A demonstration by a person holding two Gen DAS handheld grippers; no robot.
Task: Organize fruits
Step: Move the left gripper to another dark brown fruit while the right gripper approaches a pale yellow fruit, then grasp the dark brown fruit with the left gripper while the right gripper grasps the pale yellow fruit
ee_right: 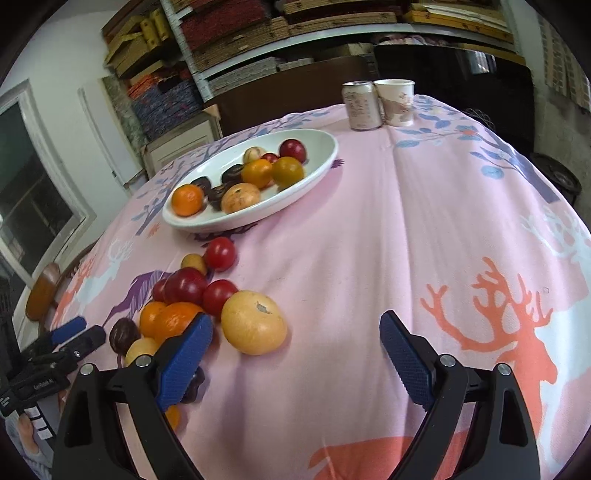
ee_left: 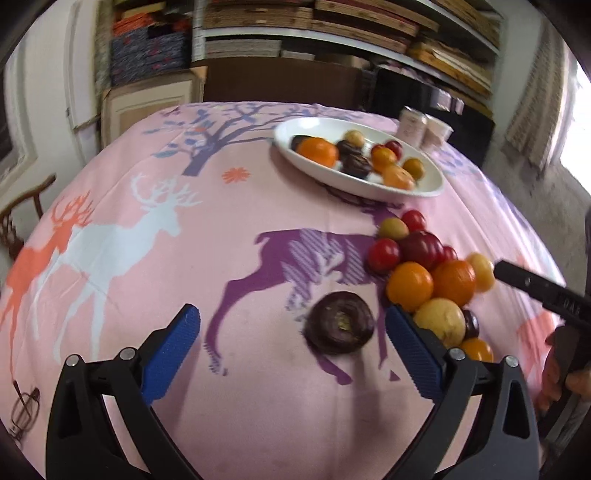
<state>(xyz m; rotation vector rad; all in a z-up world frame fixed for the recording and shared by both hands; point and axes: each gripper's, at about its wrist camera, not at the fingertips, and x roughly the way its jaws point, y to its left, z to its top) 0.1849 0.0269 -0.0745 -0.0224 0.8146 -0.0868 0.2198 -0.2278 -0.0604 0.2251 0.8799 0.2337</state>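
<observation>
Beyond both pairs of blue fingers: pink tablecloth (ee_left: pixel 155 295) printed with deer and trees, covering a table and filling most of each view. Past its far edge, shelving (ee_left: pixel 332 29) stacked with flat boards and folded fabric; pale cabinet door (ee_left: pixel 147 107) at far left; window light entering at the side.

Ahead of left gripper (ee_left: pixel 291 325), fingers spread wide and gripping nothing: dark purple fruit (ee_left: pixel 340 326) lying on the cloth between the fingertips, nearer the right finger, not touching either pad. Just beyond and outside that right finger: loose pile of fruit (ee_left: pixel 432 273) resting on the cloth, oranges, red and yellow pieces pressed together. Right finger tip sitting against the near orange of the pile.

Ahead of right gripper (ee_right: pixel 295 328), fingers likewise released and empty: large yellow fruit (ee_right: pixel 254 322) lying just inside the left finger, near but apart from it. Same pile spreading behind and outside that left finger, partly hidden by it.

Farther ahead of both: white oval dish (ee_left: pixel 424 184) sitting on the cloth, holding oranges, dark purple fruits, red and yellowish pieces, exact count unclear. Beyond the dish, at the far table edge: can (ee_right: pixel 361 105) and paper cup (ee_right: pixel 397 101) standing upright, side by side, contact between them not discernible.

Left gripper also showing at lower left of right wrist view.
</observation>
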